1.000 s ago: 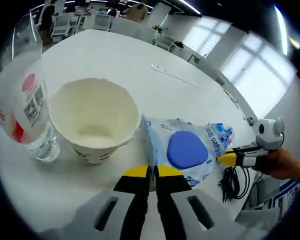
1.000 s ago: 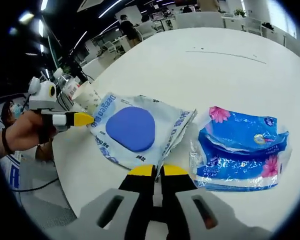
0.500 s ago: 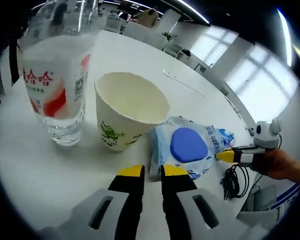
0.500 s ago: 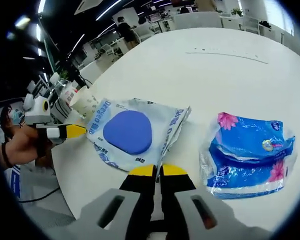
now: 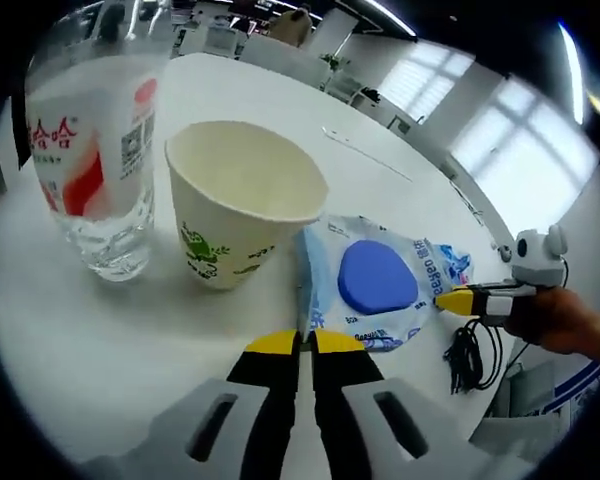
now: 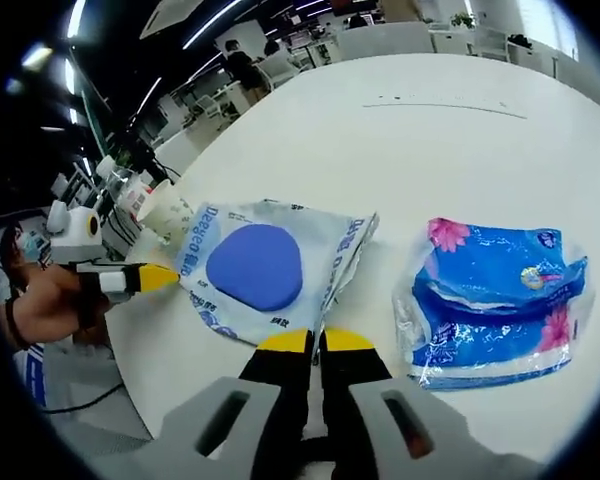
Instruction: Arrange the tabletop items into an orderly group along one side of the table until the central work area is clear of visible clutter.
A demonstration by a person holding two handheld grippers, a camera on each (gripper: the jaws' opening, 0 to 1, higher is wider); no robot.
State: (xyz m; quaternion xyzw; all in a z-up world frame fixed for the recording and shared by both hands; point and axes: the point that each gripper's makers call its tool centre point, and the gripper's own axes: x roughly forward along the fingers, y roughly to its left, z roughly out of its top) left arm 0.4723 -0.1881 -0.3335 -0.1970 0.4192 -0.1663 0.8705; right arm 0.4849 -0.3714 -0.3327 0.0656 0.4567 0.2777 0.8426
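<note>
Left tool [image 5: 306,343] has closed its jaws again after parting half a second ago, pinching the wipes pack [image 5: 375,282] edge.
Left gripper view: paper cup [image 5: 242,212] and water bottle [image 5: 92,150] stand beside the pack on the white table [image 5: 70,330]. Right gripper view: right tool [image 6: 315,342] clamps the pack's opposite edge; blue tissue packet [image 6: 490,300] lies nearby.

Grey left tongs [image 5: 306,343] (yellow tips, black inner faces), right tongs [image 6: 315,341] alike.
</note>
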